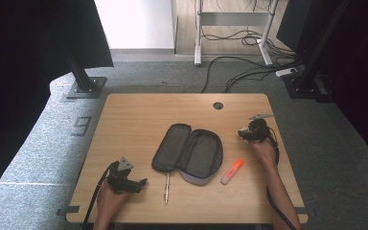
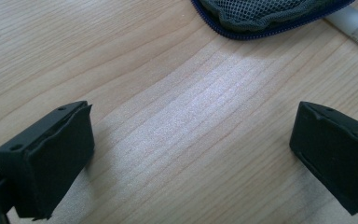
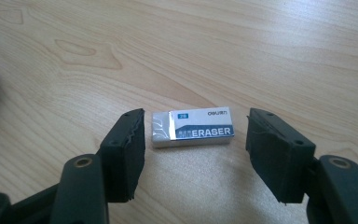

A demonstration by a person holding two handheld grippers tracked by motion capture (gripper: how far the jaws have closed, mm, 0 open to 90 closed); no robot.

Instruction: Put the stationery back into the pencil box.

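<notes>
Two black jaws of the right gripper [image 3: 193,154] stand apart on either side of the eraser [image 3: 193,127], which lies flat on the table [image 1: 139,115] near its right edge, neither pad touching it; I judge the grip will go best if the gripper centres on the eraser and sinks until the pads meet its short ends squarely before closing. The left gripper [image 2: 191,154] rests with jaws wide open and nothing between them beside the pencil case [image 1: 188,152], and in the high view the eraser is hidden behind the right gripper.
</notes>
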